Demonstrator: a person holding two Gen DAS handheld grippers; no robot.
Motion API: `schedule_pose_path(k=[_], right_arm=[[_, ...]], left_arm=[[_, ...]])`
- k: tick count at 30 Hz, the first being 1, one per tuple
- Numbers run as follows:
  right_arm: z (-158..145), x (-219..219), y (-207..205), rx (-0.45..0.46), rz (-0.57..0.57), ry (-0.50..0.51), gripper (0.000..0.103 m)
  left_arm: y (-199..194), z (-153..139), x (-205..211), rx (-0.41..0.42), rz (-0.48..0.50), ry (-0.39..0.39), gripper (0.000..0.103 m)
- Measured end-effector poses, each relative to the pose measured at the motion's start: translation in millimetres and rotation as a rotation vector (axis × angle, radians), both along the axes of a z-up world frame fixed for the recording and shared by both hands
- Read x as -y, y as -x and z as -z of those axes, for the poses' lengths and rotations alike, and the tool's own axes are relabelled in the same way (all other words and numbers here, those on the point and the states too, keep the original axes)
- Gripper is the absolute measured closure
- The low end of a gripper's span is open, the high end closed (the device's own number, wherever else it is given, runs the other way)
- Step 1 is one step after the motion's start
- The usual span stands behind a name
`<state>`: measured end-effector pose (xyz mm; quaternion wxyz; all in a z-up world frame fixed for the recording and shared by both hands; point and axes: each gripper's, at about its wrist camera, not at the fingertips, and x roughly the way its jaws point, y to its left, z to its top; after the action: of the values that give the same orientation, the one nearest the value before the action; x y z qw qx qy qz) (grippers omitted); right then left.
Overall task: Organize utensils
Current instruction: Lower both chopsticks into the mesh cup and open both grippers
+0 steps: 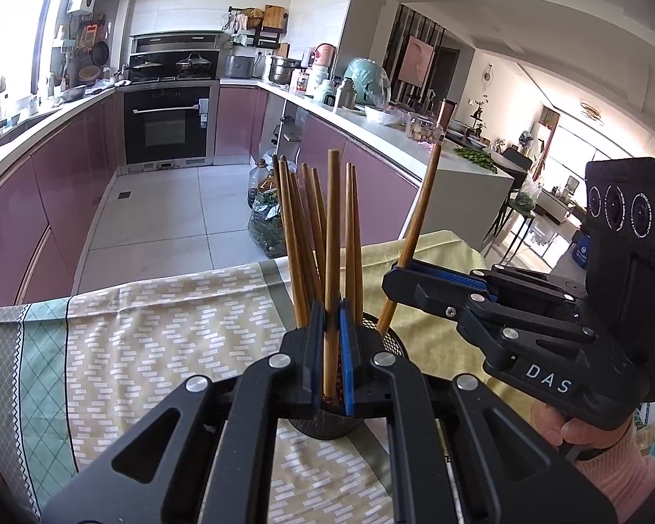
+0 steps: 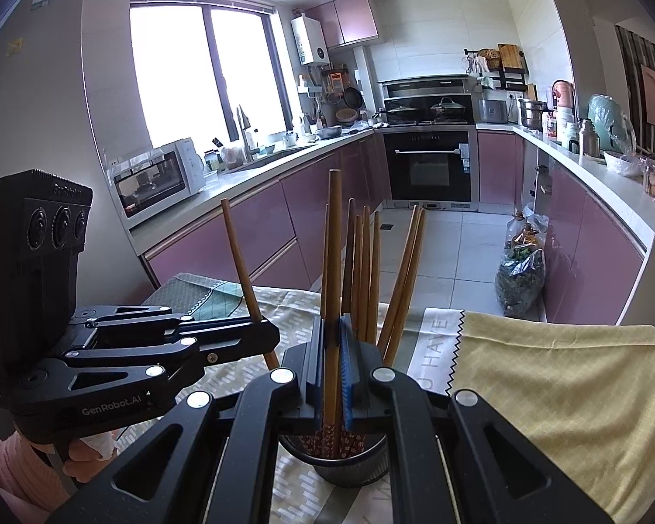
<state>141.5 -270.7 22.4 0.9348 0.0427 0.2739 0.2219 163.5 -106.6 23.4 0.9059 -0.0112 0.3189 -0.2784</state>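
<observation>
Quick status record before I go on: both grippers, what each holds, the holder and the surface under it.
left gripper: shut on one chopstick, upright, lower end in the holder
right gripper: shut on another chopstick, lower end in the holder
holder: dark mesh cup, several more chopsticks standing in it, fanned out
surface: patterned cloth under the holder; yellow cloth beside it

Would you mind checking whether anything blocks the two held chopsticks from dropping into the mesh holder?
Nothing visible does. The left gripper and right gripper each hold a chopstick directly over the mesh holder, alongside the chopsticks already standing inside.
</observation>
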Motion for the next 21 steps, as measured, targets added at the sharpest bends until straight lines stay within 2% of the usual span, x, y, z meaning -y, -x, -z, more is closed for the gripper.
schedule_pose_path(k=[21], right_arm=[[7,1,-9,-0.02,0.008,-0.012,0.097]], left_arm=[[-20,14,4,-0.025,-0.034,-0.007,0.096]])
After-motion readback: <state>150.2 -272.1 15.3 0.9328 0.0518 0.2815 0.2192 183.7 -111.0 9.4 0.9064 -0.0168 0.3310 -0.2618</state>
